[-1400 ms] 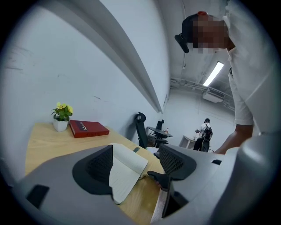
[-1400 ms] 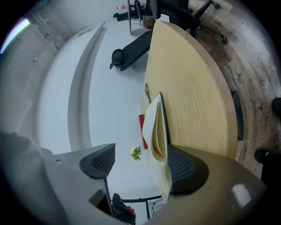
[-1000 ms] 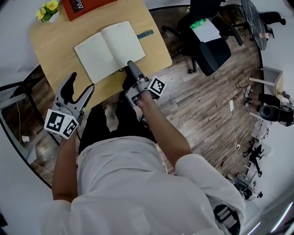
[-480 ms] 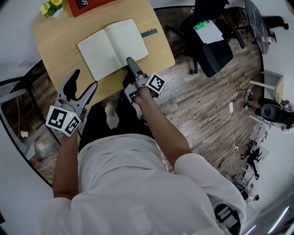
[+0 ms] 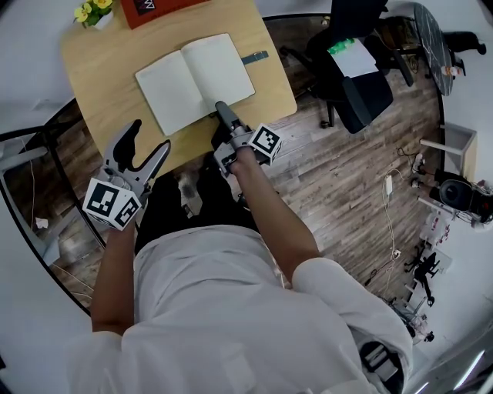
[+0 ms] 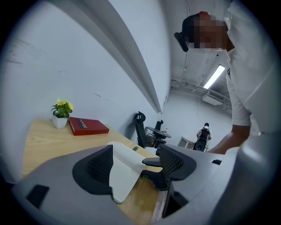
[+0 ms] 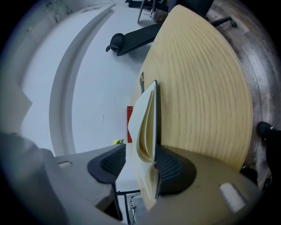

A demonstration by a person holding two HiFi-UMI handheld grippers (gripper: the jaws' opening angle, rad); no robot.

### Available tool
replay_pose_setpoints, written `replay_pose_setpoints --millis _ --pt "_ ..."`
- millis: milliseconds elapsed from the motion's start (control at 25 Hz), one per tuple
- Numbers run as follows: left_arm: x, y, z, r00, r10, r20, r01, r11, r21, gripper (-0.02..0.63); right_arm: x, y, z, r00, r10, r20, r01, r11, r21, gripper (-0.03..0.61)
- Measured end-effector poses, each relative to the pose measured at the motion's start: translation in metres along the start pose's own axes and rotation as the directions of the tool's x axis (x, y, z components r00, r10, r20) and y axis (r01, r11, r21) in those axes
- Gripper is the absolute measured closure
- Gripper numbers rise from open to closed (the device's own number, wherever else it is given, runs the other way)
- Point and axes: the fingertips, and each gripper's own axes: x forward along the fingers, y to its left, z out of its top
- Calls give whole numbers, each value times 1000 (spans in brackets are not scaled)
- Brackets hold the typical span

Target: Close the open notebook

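The open notebook (image 5: 194, 81) lies flat with blank pages up on the round wooden table (image 5: 108, 61). My right gripper (image 5: 222, 109) is at the near edge of its right half. In the right gripper view the cover and a sheaf of pages (image 7: 147, 118) stand between the jaws of the right gripper (image 7: 140, 165). One pad lies against the cover, the other stands off the pages, and the jaws are closing. My left gripper (image 5: 151, 137) hangs open and empty by the table's front edge. The notebook (image 6: 125, 169) shows beyond the left gripper (image 6: 138, 165).
A red book (image 5: 158, 8) and a small pot of yellow flowers (image 5: 92, 14) sit at the table's far side. A dark pen-like item (image 5: 254, 57) lies just right of the notebook. A black office chair (image 5: 358, 85) stands on the wooden floor to the right.
The right gripper stays at the notebook's near edge with only a slight turn. The left gripper remains open in the same spot. The head view has shifted a little.
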Motion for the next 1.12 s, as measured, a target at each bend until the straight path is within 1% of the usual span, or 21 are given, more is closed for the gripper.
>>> replay_pose_setpoints --millis 120,200,320,480,680,880,1000,1120 --pt "0 -2 -2 1000 -2 -5 2 1000 -3 295 -1 -3 0 1000 -20 -6 20 999 -26 432" --pt "-2 -3 -4 1000 -4 -6 4 1000 -12 295 -2 -3 0 1000 -31 -4 30 999 -44 459" --pt "-3 -4 -3 1000 -5 5 5 999 -36 295 -2 -4 2 999 -37 0 37 997 -73 484" --pt "0 -7 1 1000 -14 12 15 999 -35 295 -2 -3 5 999 -50 -2 50 991 -125 532" --pt "-2 -5 -4 1000 -13 2 13 999 -34 295 -1 -1 4 998 -58 -15 54 979 -196 554" --pt "-4 -5 -8 1000 -7 1 7 999 -42 295 -1 6 5 997 -72 -22 62 954 -293 557" --pt "-4 -6 -10 1000 -4 5 4 999 -44 295 -1 10 5 996 -90 -27 74 931 -358 557" --pt "-4 -7 -13 1000 -7 0 7 999 -39 295 -1 14 3 993 -111 -34 85 894 -440 558"
